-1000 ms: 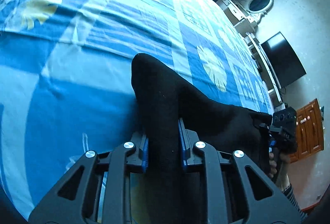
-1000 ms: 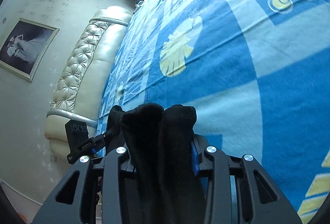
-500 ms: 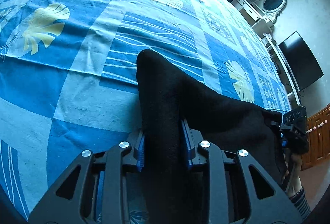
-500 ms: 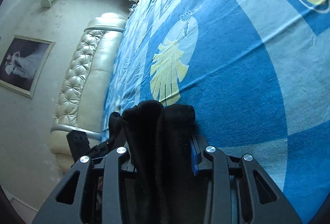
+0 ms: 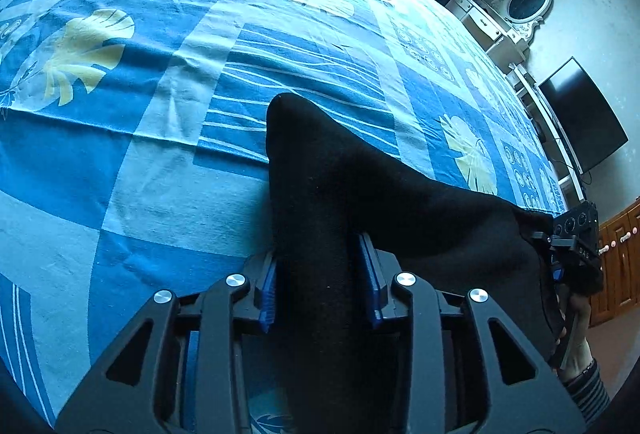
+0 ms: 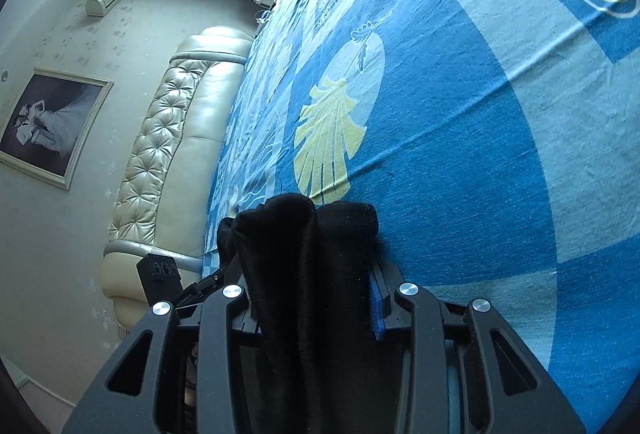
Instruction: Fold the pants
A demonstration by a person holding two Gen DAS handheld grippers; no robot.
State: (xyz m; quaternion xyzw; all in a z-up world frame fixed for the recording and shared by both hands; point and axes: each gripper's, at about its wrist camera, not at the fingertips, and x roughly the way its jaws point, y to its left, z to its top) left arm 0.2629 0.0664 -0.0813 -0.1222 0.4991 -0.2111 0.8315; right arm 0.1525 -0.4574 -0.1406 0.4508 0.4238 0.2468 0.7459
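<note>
The black pants (image 5: 360,194) hang stretched between my two grippers above a blue patterned bed sheet (image 5: 160,74). My left gripper (image 5: 320,286) is shut on one end of the pants, whose corner sticks up past the blue pads. My right gripper (image 6: 312,298) is shut on the other end, a bunched double fold of black pants fabric (image 6: 308,234). The right gripper (image 5: 576,234) shows at the right edge of the left wrist view, and the left gripper (image 6: 160,274) at the lower left of the right wrist view.
The blue bed sheet (image 6: 480,114) with yellow leaf prints fills both views. A cream tufted headboard (image 6: 172,138) lies along one side. A dark TV (image 5: 580,114), a white dresser with an oval mirror (image 5: 524,2) and a wooden cabinet (image 5: 616,254) stand past the bed's far side.
Both grippers have carried the pants forward over the bed; the sheet pattern has shifted toward me in both views. The grip on the pants is unchanged.
</note>
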